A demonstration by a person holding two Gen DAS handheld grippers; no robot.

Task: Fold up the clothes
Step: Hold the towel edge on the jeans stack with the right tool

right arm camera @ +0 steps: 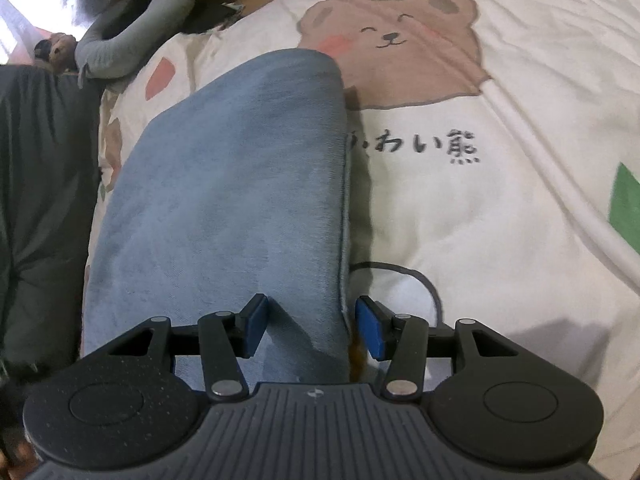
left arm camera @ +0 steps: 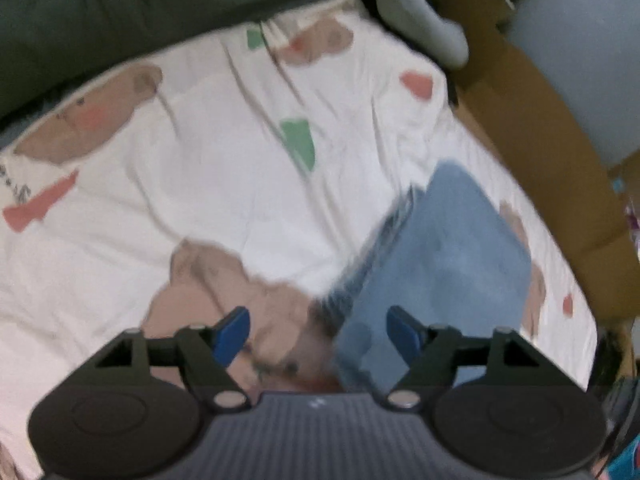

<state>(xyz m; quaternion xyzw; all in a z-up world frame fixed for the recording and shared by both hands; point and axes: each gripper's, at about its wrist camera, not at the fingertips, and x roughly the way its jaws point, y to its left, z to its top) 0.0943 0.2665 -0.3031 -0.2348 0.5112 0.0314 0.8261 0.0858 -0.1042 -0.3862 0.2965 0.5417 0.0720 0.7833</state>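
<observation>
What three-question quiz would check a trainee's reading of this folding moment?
1. True or false: the left gripper holds the blue garment.
2. What animal is printed on the white bedspread?
3. In the right wrist view, the right gripper jaws are: A) shut on nothing, B) apart, astride the garment's edge, C) around the grey plush toy.

Key: 1 false; 2 bear; 3 B.
</observation>
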